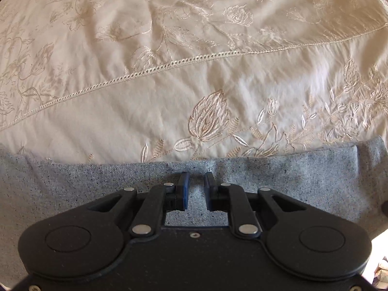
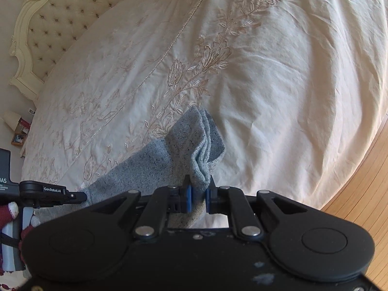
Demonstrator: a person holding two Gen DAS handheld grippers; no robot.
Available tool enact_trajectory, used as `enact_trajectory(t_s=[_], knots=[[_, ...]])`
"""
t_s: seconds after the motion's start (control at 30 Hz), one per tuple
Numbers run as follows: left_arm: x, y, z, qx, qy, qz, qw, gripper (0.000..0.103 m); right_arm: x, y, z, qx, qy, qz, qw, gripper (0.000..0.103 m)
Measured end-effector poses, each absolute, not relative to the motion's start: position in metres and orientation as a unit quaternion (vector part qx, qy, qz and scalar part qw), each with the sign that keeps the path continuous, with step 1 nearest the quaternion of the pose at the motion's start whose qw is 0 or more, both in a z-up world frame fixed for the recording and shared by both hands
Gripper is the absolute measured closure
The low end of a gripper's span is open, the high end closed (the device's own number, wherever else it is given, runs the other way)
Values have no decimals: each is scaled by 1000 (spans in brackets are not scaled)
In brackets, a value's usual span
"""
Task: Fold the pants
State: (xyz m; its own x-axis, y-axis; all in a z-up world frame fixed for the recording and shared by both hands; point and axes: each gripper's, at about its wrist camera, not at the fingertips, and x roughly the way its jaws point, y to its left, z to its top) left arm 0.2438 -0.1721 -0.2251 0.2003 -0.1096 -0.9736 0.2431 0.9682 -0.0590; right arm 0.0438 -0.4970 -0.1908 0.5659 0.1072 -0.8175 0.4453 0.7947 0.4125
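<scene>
Matte black left gripper [image 1: 196,181], blue-padded jaws, silver pivot screws, round housings
</scene>
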Motion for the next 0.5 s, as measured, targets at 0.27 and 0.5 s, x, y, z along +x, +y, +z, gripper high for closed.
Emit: enact_trajectory(t_s=[0.27, 0.5], knots=[[235, -178, -222, 47, 613, -124, 779, 80, 43, -493, -180, 296, 451, -101, 836, 91], [173, -163, -226, 66, 622, -141, 767, 80, 44, -488, -176, 288, 453, -105, 837, 91]])
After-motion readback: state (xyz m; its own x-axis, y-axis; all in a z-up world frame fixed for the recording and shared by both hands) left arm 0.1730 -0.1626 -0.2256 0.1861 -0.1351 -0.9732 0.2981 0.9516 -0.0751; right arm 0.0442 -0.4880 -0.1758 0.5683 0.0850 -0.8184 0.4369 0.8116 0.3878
